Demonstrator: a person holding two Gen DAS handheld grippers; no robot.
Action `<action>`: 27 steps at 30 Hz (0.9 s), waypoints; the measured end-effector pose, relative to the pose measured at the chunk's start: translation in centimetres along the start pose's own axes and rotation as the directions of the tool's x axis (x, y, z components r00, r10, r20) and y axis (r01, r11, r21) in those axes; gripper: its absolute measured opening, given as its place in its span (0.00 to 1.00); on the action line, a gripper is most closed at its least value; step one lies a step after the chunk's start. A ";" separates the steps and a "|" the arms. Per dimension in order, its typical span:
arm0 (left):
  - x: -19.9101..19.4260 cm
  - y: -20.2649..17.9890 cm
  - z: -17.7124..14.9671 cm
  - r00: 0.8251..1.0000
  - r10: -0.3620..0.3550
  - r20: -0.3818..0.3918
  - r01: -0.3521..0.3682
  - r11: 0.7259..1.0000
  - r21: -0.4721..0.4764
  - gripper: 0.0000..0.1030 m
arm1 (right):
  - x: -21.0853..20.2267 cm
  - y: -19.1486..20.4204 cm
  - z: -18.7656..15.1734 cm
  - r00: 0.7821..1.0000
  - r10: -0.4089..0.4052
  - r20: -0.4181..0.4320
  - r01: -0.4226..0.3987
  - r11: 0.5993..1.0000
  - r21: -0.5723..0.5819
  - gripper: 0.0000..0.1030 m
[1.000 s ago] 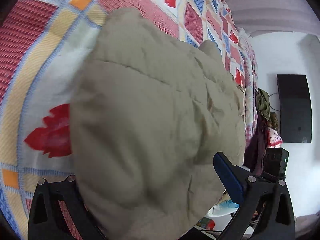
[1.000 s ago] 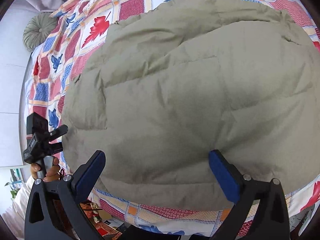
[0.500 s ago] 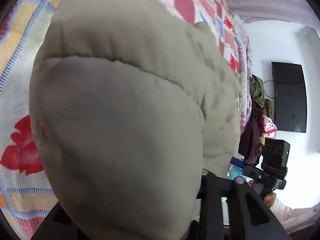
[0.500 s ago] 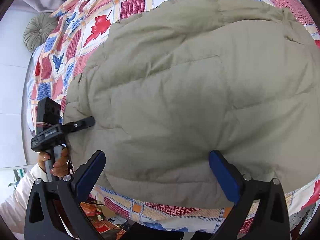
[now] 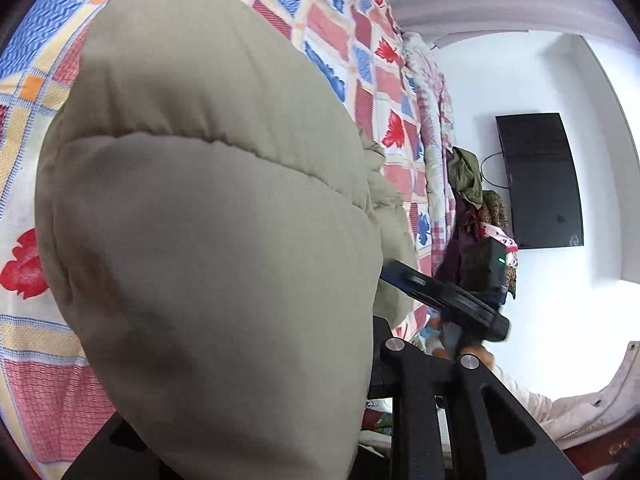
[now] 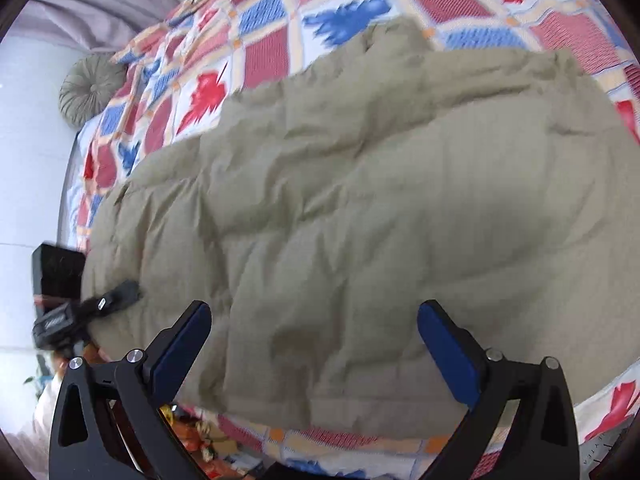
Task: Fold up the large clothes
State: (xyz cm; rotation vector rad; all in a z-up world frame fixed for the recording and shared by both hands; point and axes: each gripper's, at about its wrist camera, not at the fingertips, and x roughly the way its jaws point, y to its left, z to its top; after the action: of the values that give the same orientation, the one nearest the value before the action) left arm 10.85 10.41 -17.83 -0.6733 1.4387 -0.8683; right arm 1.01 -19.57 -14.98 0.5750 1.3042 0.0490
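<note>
An olive puffy jacket (image 6: 360,220) lies spread on the bed. In the right wrist view my left gripper (image 6: 120,298) is shut on the jacket's near left corner. In the left wrist view that lifted corner (image 5: 216,260) bulges over the jaws and hides them, apart from one black finger (image 5: 416,376). My right gripper (image 6: 316,332) hangs over the jacket's near edge. Its jaws are closing, with fabric lying under the gap, and the blue pads (image 6: 444,344) do not press on it. In the left wrist view the right gripper (image 5: 436,292) reaches in beside the jacket.
A patchwork bedspread (image 6: 280,52) with red and blue leaves covers the bed. A round grey-green cushion (image 6: 92,88) lies at its far left. A black screen (image 5: 540,180) hangs on the white wall, with piled clothes (image 5: 468,184) near it. Clutter (image 6: 200,436) shows below the bed's near edge.
My left gripper has shut on the jacket's corner and lifted it, so the fabric now fills its view. The right gripper's jaws have narrowed a little and it has shifted slightly.
</note>
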 end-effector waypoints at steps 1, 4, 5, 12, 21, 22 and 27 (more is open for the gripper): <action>0.1 -1.0 0.0 1.000 -0.002 0.000 0.002 1.000 0.007 0.27 | -0.2 -0.5 0.4 1.000 -0.001 0.028 0.001 1.000 0.013 0.69; 0.6 -4.0 0.1 1.000 -0.005 0.002 0.005 1.000 0.022 0.27 | 1.1 -2.3 1.6 1.000 -0.021 0.023 0.019 0.998 0.062 0.25; 0.6 -5.0 0.1 1.000 -0.007 0.001 0.007 1.000 0.030 0.27 | 1.7 -2.8 2.0 1.000 -0.005 0.025 0.003 0.998 0.068 0.23; 4.7 -12.8 1.0 0.998 0.051 -0.023 -0.049 0.995 0.085 0.27 | 5.1 -3.6 3.7 0.999 0.030 0.041 -0.031 0.999 0.030 0.17; 13.0 -20.1 2.9 0.987 0.147 -0.070 -0.132 0.973 0.189 0.43 | 7.2 -6.8 5.0 0.990 0.141 0.017 -0.142 0.985 0.093 0.01; 13.6 -20.6 3.1 0.988 0.133 -0.076 -0.116 0.974 0.193 0.52 | 7.2 -7.2 5.1 0.987 0.163 0.008 -0.163 0.981 0.105 0.01; 16.2 -21.3 3.9 0.990 0.071 -0.120 -0.050 0.985 0.167 0.69 | 3.7 -9.4 5.1 0.980 0.200 0.019 -0.201 0.973 0.117 0.06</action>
State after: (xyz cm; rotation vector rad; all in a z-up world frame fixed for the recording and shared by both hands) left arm 11.52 -15.09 -8.88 -0.4558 1.4737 -0.9831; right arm 4.05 -28.25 -21.57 0.8069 1.2437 0.1371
